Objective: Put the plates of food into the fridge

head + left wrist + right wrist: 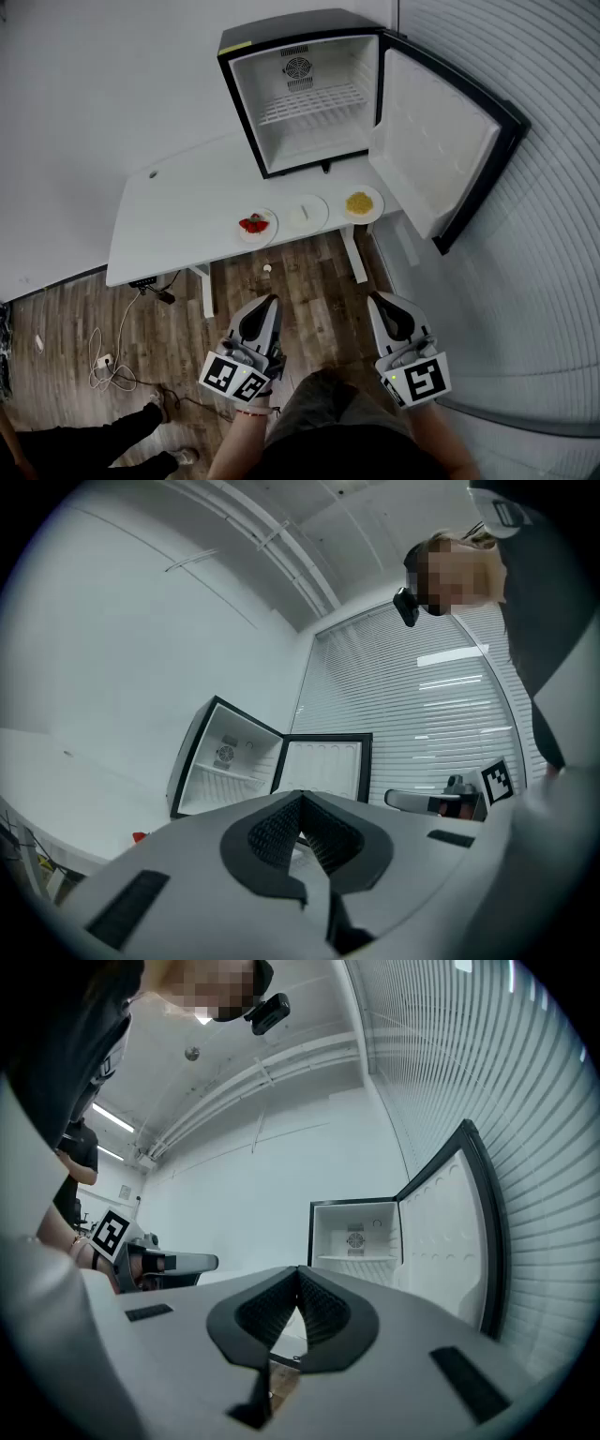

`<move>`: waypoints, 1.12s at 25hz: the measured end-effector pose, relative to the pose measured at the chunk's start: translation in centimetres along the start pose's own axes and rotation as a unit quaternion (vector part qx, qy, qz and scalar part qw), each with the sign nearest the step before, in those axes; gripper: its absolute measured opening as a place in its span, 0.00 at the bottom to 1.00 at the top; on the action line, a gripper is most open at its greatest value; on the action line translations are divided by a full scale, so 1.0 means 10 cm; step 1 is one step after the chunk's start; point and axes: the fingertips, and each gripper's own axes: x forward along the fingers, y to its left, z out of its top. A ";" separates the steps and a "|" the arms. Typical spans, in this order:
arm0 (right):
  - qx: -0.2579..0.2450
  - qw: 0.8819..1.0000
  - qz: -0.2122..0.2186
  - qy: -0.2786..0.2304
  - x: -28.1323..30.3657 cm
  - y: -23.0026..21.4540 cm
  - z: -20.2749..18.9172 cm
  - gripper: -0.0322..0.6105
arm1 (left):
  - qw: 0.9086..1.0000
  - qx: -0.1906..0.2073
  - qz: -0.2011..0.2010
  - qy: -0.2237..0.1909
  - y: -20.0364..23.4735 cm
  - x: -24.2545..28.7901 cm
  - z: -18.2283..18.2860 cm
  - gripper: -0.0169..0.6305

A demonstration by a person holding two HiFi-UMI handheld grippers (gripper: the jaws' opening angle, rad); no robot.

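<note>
Three plates stand in a row near the front edge of the white table (178, 216): one with red food (255, 225), a middle one with pale food (305, 213), one with yellow food (361, 202). Behind them the small black fridge (300, 89) stands with its door (441, 141) swung wide to the right and its white interior bare. My left gripper (271, 302) and right gripper (376, 300) are held low in front of the table, well short of the plates. Both are shut with nothing in them; the jaw tips meet in each gripper view.
A wire shelf (309, 101) crosses the fridge interior. Cables and a power strip (103, 361) lie on the wooden floor under the table's left end. Another person's legs (84, 445) show at the bottom left. A blind-covered wall (553, 234) curves along the right.
</note>
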 end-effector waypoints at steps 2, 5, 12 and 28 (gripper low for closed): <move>-0.002 1.000 0.002 -0.001 -0.04 0.02 0.01 0.05 | 1.000 0.000 0.000 -0.001 -0.04 -0.02 -0.01 0.04; -0.007 1.000 0.005 -0.002 -0.09 0.05 0.00 0.05 | 1.000 -0.001 0.000 -0.004 -0.12 -0.05 -0.03 0.04; 0.017 1.000 -0.009 -0.005 -0.09 0.03 -0.03 0.05 | 1.000 -0.008 0.004 0.001 -0.11 -0.05 -0.13 0.04; 0.036 0.997 -0.048 0.046 0.76 -0.37 -0.51 0.05 | 1.000 -0.016 -0.016 -0.001 0.56 0.78 -0.31 0.04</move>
